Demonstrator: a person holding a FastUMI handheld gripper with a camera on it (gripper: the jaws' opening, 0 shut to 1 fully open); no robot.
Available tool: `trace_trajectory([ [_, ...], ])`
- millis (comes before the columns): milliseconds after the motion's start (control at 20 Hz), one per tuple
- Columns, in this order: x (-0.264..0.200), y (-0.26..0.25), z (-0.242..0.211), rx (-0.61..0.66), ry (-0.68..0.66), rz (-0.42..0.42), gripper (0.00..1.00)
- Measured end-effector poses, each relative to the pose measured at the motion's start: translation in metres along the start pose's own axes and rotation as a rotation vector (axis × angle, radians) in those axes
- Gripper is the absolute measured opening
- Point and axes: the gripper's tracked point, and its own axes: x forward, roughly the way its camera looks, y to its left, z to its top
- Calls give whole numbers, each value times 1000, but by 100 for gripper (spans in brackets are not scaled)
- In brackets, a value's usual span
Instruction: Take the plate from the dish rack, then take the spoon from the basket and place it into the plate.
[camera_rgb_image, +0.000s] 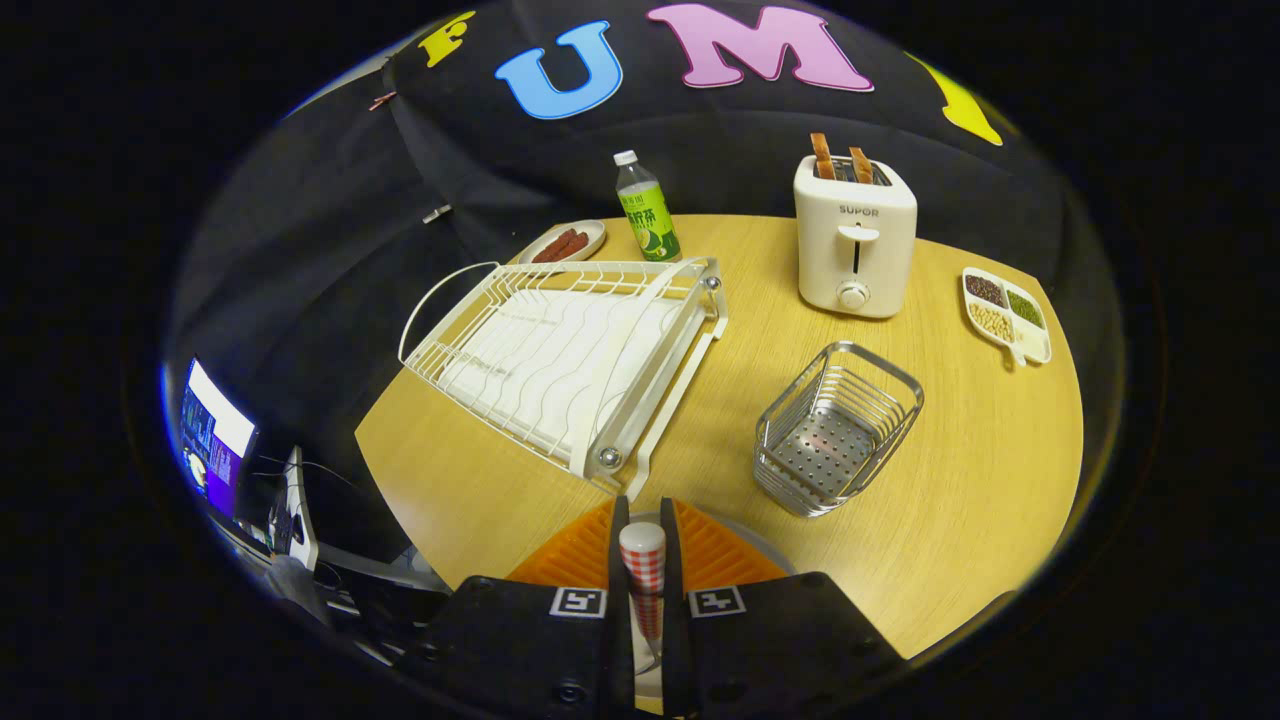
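Observation:
My gripper is shut on the spoon, whose red-and-white checked handle stands up between the two fingers. Just under and behind the fingers a pale rim of the plate shows on the table; most of it is hidden by the gripper. The white wire dish rack lies ahead to the left with no dishes in it. The metal basket stands ahead to the right, its perforated bottom bare.
A white toaster with two slices stands beyond the basket. A green bottle and a small dish of sausages sit behind the rack. A divided dish of beans lies far right. The round wooden table ends close by.

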Motion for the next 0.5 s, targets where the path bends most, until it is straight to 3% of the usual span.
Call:
trace_trajectory([
  [300, 15, 0, -13, -5, 36, -5, 17],
  [400, 13, -2, -13, 3, 39, -11, 22],
  [500, 9, -9, -7, 0, 16, -33, 65],
])
